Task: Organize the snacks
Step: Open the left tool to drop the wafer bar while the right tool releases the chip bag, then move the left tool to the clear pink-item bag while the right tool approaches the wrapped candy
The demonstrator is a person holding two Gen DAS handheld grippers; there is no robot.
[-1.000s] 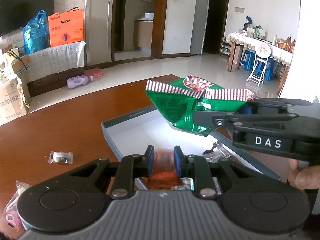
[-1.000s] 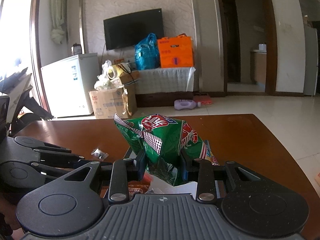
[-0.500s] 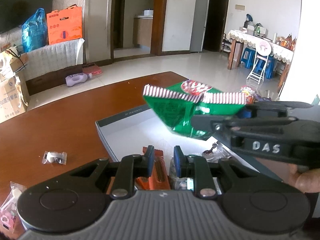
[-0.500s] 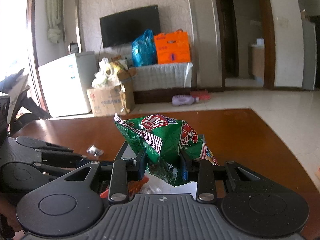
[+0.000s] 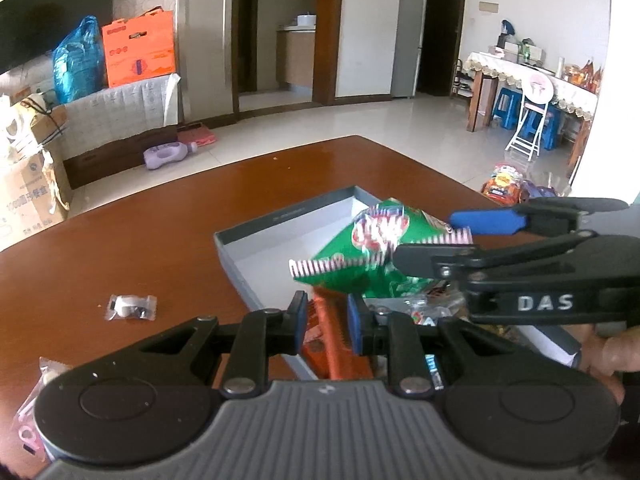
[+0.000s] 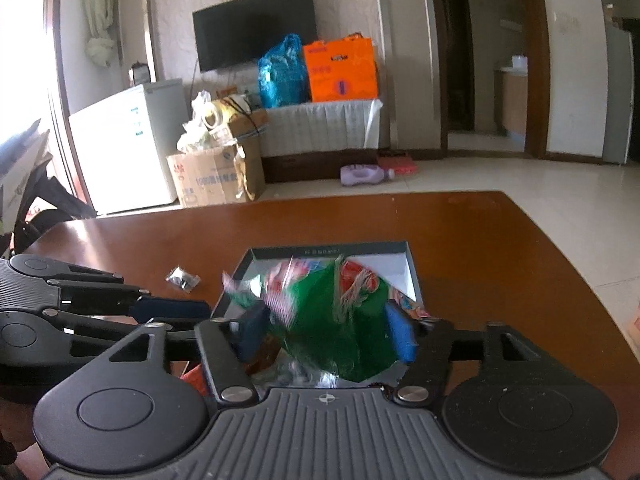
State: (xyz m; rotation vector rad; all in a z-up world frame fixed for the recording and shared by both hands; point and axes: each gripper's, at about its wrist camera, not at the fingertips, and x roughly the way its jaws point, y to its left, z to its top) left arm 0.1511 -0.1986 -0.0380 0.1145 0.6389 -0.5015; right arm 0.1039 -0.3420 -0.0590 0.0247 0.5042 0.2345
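A grey open box (image 5: 280, 220) sits on the brown table, also in the right wrist view (image 6: 412, 268). A green snack bag (image 5: 372, 264) drops into it, blurred in the right wrist view (image 6: 336, 320). My right gripper (image 6: 326, 332) is open above the box, its jaws wide apart around the falling bag; it also shows in the left wrist view (image 5: 456, 240). My left gripper (image 5: 327, 326) hovers at the box's near edge over an orange snack bar (image 5: 332, 340), with a narrow gap between its pads and nothing held.
A small clear-wrapped sweet (image 5: 132, 307) lies on the table left of the box, also seen from the right wrist (image 6: 183, 278). Pink-wrapped sweets (image 5: 30, 420) lie at the near left. More wrapped snacks (image 5: 424, 312) lie in the box.
My right gripper has opened and let go of the green bag, which now falls tilted into the box. Both grippers have lowered towards the box.
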